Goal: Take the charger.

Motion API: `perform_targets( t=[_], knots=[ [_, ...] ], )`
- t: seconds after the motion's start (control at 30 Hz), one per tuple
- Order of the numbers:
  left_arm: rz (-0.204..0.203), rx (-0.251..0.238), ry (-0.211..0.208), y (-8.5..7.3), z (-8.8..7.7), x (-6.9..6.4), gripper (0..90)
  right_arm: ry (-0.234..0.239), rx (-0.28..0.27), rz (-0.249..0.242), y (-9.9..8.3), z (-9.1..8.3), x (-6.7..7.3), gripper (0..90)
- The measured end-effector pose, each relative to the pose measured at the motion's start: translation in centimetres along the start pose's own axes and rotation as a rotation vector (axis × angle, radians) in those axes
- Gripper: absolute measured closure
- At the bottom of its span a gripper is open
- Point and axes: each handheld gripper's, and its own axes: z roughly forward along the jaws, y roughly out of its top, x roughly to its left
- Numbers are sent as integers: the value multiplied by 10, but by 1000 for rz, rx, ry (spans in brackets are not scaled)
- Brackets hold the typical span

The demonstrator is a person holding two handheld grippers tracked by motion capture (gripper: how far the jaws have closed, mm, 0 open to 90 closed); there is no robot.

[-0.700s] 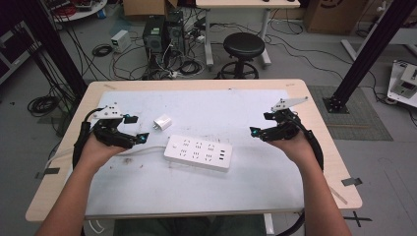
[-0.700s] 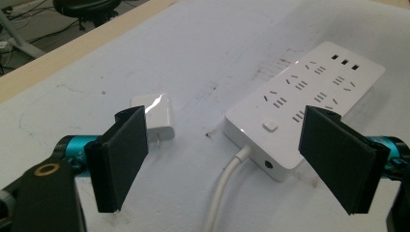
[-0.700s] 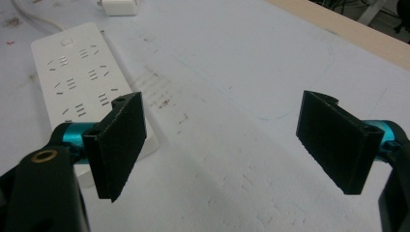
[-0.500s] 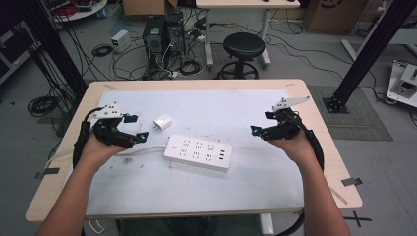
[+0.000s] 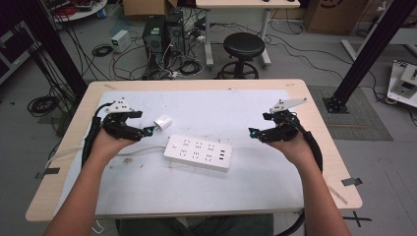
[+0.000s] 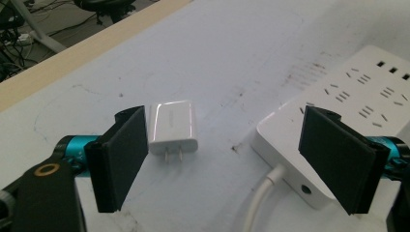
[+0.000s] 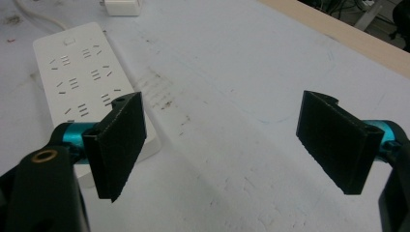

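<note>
Nothing is done yet: both my grippers, left [image 5: 147, 132] and right [image 5: 252, 132], gape wide, empty. The small white plastic charger [image 6: 172, 125] lies unplugged at frame centre-left, beside the white rectangular power strip [image 5: 198, 152].

I am working in a lab or tech workshop, not a home. My wooden table [image 5: 314, 118] stands on a bare grey concrete floor [image 5: 295, 64]. Beyond the table's far edge, two black computer towers [image 5: 164, 30] sit on the floor among tangled cables [image 5: 128, 54], with a black round stool [image 5: 244, 46] just to their right. Black metal frame struts [image 5: 366, 54] rise to either side of the table, and cardboard boxes [image 5: 324, 12] stand farther back.
</note>
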Motion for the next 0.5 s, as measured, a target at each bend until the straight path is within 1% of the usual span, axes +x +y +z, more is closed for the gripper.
perform_targets(
  t=[0.03,0.07,0.17,0.2,0.23,0.27,0.3,0.4,0.5],
  knots=[
    [0,0,0,0,0,0,180,0,0,0,0,0,0,184],
    [9,14,7,4,3,3,180,2,1,-4,0,0,0,184],
    [9,14,7,4,3,3,180,6,2,1,1,1,0,184],
    [18,27,17,18,12,8,180,6,2,1,1,1,0,184],
    [25,43,19,22,20,11,180,-2,-2,-2,1,3,-2,183],
    [25,43,19,22,20,11,180,-4,1,0,1,4,-2,184],
    [12,44,11,23,28,15,180,-6,2,-2,1,5,-2,183],
    [-17,66,5,20,42,22,180,-2,6,-1,2,7,-1,184],
    [-19,81,8,19,46,24,180,-2,6,-5,2,9,-2,184]
  ],
)
